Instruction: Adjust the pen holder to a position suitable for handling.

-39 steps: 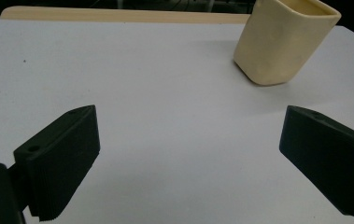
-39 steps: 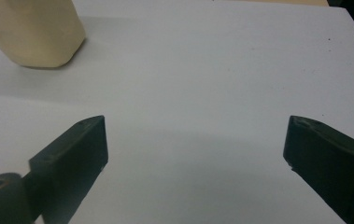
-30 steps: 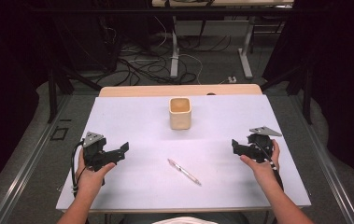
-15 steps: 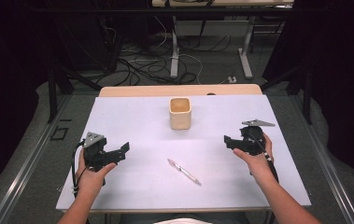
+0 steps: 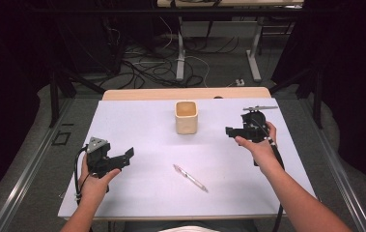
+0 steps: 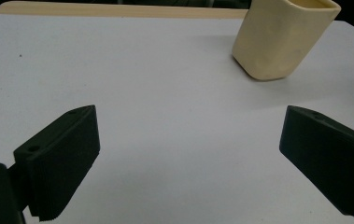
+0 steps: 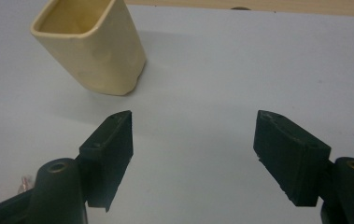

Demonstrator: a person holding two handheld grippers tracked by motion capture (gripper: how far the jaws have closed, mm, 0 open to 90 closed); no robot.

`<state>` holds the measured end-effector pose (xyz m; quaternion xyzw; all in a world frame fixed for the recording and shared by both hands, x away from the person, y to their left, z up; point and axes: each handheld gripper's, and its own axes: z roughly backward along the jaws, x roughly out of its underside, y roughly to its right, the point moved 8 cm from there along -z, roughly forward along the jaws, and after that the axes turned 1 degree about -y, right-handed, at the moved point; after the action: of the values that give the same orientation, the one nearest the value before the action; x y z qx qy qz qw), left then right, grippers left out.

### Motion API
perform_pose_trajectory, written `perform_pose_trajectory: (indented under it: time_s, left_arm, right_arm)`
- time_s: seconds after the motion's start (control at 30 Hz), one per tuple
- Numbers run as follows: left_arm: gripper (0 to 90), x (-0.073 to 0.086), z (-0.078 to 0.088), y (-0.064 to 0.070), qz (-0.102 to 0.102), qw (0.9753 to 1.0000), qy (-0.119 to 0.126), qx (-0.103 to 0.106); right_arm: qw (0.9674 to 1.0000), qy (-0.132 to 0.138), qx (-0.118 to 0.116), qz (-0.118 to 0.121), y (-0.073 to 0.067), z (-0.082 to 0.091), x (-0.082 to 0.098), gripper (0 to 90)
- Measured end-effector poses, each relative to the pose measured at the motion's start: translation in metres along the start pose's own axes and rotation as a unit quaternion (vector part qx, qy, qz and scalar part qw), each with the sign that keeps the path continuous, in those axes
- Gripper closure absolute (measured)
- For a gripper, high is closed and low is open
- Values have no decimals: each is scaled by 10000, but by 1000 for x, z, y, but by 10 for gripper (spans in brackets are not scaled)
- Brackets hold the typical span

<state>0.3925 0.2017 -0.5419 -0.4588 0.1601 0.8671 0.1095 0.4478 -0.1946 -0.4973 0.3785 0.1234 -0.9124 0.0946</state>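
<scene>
While the right gripper [image 5: 230, 131] closes its empty fingers partway, we see the cream cup [image 5: 186, 117] at its nine o'clock; the pen [image 5: 190, 178] lies diagonally at the tabletop's [image 5: 137, 121] six o'clock. The left gripper [image 5: 128, 155] waits released.

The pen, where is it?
In the high view the pen lies on the white table, near its front edge, between both hands, in front of the cream cup.
</scene>
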Motion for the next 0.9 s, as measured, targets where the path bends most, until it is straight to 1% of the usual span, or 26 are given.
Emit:
perform_pose_trajectory:
  time_s: [0.13, 0.17, 0.3, 0.33, 0.37, 0.4, 0.43, 0.53, 0.67, 0.7, 0.73, 0.77, 0.8, 0.87, 0.9]
  left_arm:
    - [49, 0, -1, 1, -37, 10000, -6, 14]
    - [49, 0, -1, 1, -37, 10000, -6, 14]
    - [49, 1, -1, 1, -31, 10000, -12, 20]
    - [49, 1, -1, 2, 13, 10000, -5, 30]
    - [49, 1, -1, 2, 13, 10000, -5, 30]
    - [49, 1, -1, 1, 16, 10000, -2, 26]
    - [49, 1, 0, 1, -23, 10000, -17, 20]
    - [49, 1, 0, 1, -17, 10000, -14, 23]
    - [49, 1, -1, 1, -19, 10000, -18, 32]
    - [49, 1, -1, 1, -19, 10000, -13, 39]
    - [49, 1, -1, 1, -19, 10000, -7, 38]
    - [49, 1, -1, 1, -15, 10000, -8, 39]
    - [49, 1, -1, 1, -18, 10000, -12, 42]
    - [49, 0, 0, 1, -42, 10000, -15, 49]
    - [49, 0, 0, 1, -39, 10000, -14, 46]
  right_arm:
    - [9999, -56, -109, -11, -8, 0, -12, 289]
    - [9999, -85, -98, 31, -9, 0, -14, 289]
    - [9999, -122, -98, 47, -18, -1, -26, 289]
    - [9999, -133, -93, 52, -20, -2, -29, 289]
    - [9998, -139, -76, 110, -21, -3, -32, 289]
    - [9998, -143, -54, 117, -23, -3, -35, 289]
    - [9998, -149, -43, 134, -24, -4, -38, 289]
    - [9997, -203, -43, 116, -30, -6, -45, 293]
    - [9994, -272, -41, 222, -36, -9, -54, 298]
    - [9994, -272, -41, 222, -36, -9, -54, 298]
    - [9994, -298, -69, 182, -40, -10, -60, 300]
    - [9994, -298, -69, 182, -40, -10, -60, 300]
    - [9995, -272, -88, 125, -42, -11, -67, 309]
    - [9995, -266, -82, 118, -44, -12, -70, 312]
    - [9995, -279, -84, 153, -47, -13, -75, 323]
